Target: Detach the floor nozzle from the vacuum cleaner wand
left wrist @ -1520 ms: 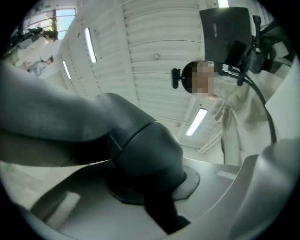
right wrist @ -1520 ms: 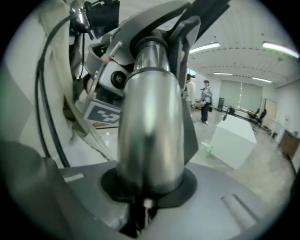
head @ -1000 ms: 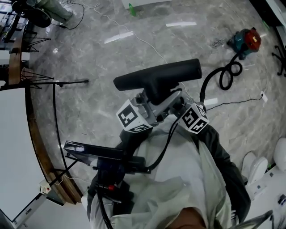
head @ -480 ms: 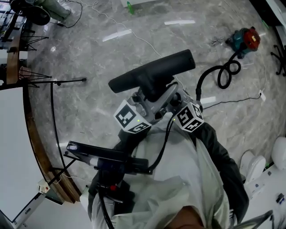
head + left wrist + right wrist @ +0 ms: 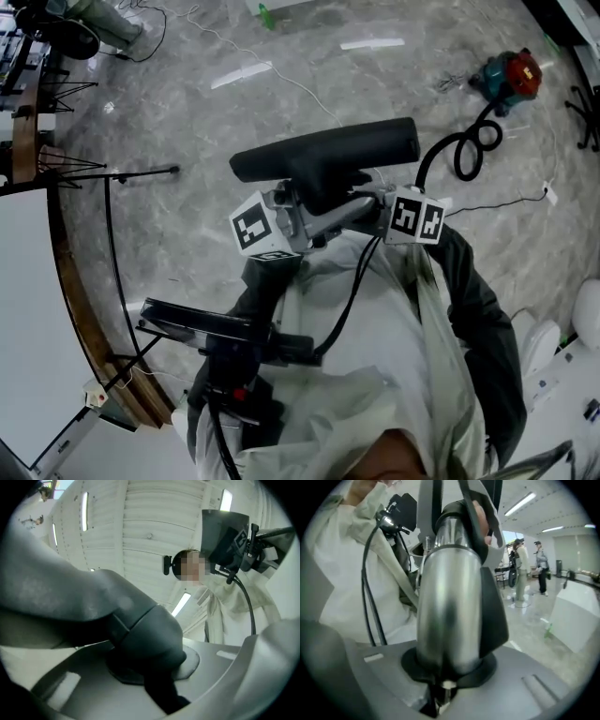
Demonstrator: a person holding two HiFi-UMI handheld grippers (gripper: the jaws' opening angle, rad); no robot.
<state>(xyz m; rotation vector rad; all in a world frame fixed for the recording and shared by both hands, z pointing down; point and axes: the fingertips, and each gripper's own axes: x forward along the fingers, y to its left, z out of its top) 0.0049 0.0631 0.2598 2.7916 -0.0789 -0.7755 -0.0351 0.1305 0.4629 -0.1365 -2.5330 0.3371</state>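
Note:
In the head view the black floor nozzle (image 5: 328, 155) is held up off the floor in front of the person. My left gripper (image 5: 314, 202) is below it and my right gripper (image 5: 373, 204) is just to its right. The left gripper (image 5: 154, 677) is shut on the nozzle's dark grey neck (image 5: 140, 634). Its jaws have just been opening a little, with the neck still between them. The right gripper (image 5: 445, 686) is shut on the shiny silver wand (image 5: 450, 597), which stands up from between its jaws. The joint between wand and nozzle is hidden.
The red and teal vacuum body (image 5: 511, 73) lies on the marble floor at the far right, its black hose (image 5: 469, 150) curling toward me. A white cable (image 5: 300, 89) crosses the floor. A thin black stand (image 5: 112, 234) and a curved wooden edge (image 5: 70, 281) are at left.
Both marker cubes have shifted up in the picture and spread apart, the left one leftward, the right one rightward. The nozzle tilted, then came back nearly level.

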